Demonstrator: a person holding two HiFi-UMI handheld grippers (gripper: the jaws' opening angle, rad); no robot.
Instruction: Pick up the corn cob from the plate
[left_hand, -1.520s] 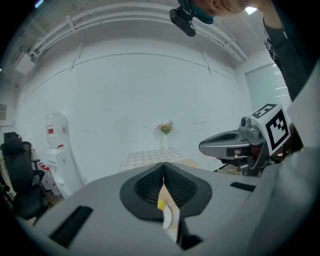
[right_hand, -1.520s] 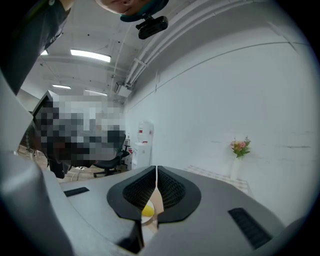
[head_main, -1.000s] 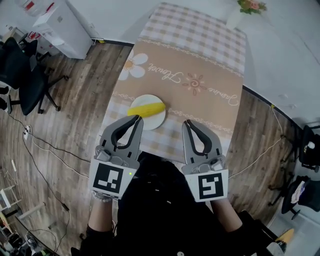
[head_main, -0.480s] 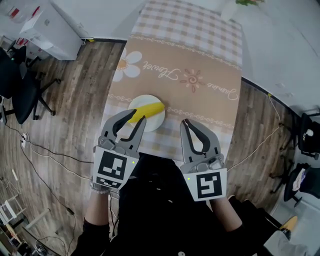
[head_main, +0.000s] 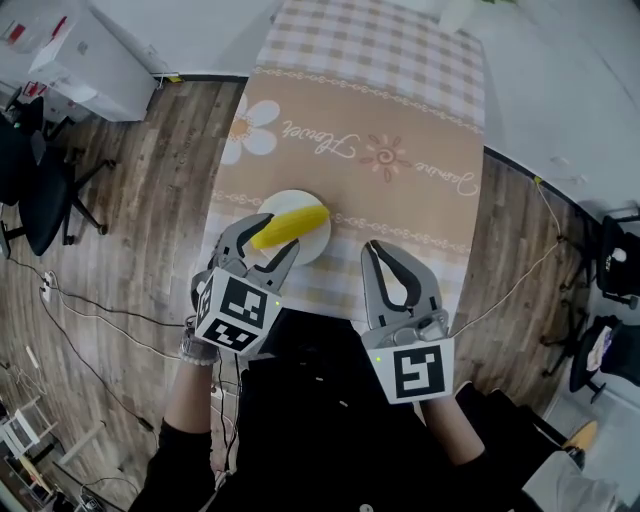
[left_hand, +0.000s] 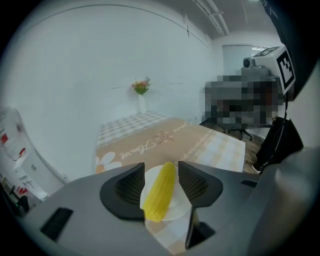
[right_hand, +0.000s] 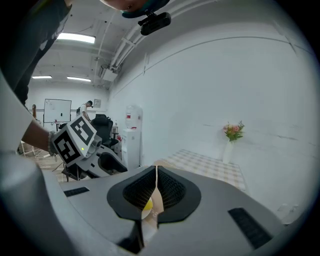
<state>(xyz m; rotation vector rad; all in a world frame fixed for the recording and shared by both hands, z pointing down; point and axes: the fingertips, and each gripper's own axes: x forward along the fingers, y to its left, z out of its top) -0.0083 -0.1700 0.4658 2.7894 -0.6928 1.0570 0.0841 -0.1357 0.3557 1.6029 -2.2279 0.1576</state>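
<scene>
– On the table's (head_main: 420, 200) near left part, is that the corn cob (head_main: 291, 225)?

– Yes. It lies flat on the white plate (head_main: 316, 243), slanting across it, with its nearer end toward the person.

– How does the left tool (head_main: 275, 235) sit?

– The left forearm (head_main: 192, 400) reaches forward and the tool tips downward at the plate. It is rolled somewhat, so its marker cube (head_main: 238, 312) shows cornerwise from the head view. Its jaws have just been opening and now stand apart, one on each side of the cob's nearer end.

– Does it grip the cob?

– No. In the left gripper view the corn cob (left_hand: 161, 190) runs up the gap of that tool (left_hand: 161, 175) with a sliver of space along each ribbed pad, and it rests on the plate (left_hand: 173, 209). So the tool is released, straddling but not pressing.

– And the right tool (head_main: 376, 248)?

– It is held level with the left one, just beside the plate's right side, over the table's front edge and pointing forward. Its own view shows the right tool (right_hand: 156, 172) clenched, pads meeting along one seam with nothing caught between.
</scene>
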